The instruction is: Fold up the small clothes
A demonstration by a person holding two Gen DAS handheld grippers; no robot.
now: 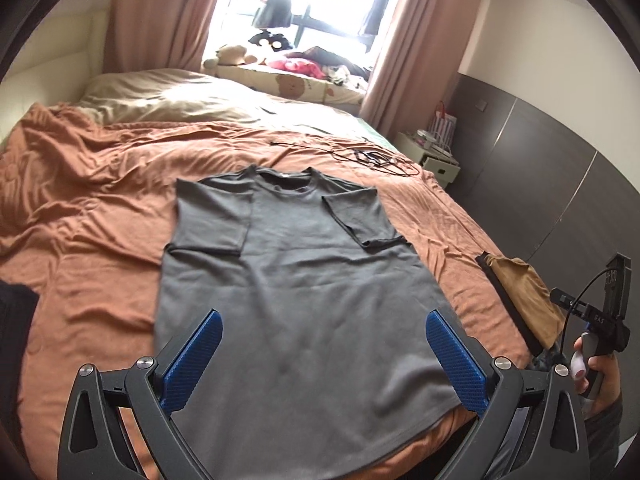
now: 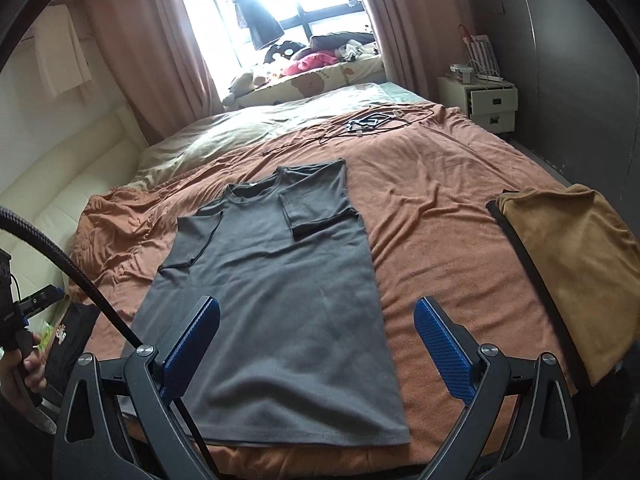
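Left wrist view: the left gripper (image 1: 322, 332) is seen spread wide, nothing grasped; the right gripper (image 2: 316, 322) is likewise released. A grey T-shirt (image 1: 292, 280), sleeves folded inward, is laid flat near the bed's (image 1: 80, 220) front edge, folded tan garment (image 2: 572, 276) toward its right edge.

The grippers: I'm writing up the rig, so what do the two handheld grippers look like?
Both match. The left gripper and the right gripper have dark grey linkage arms with silver pivot bolts and blue textured pads. Each sits on a black handle; the right one's handle carries a thin black cable and white lettering. A thick black cable runs past the right gripper.
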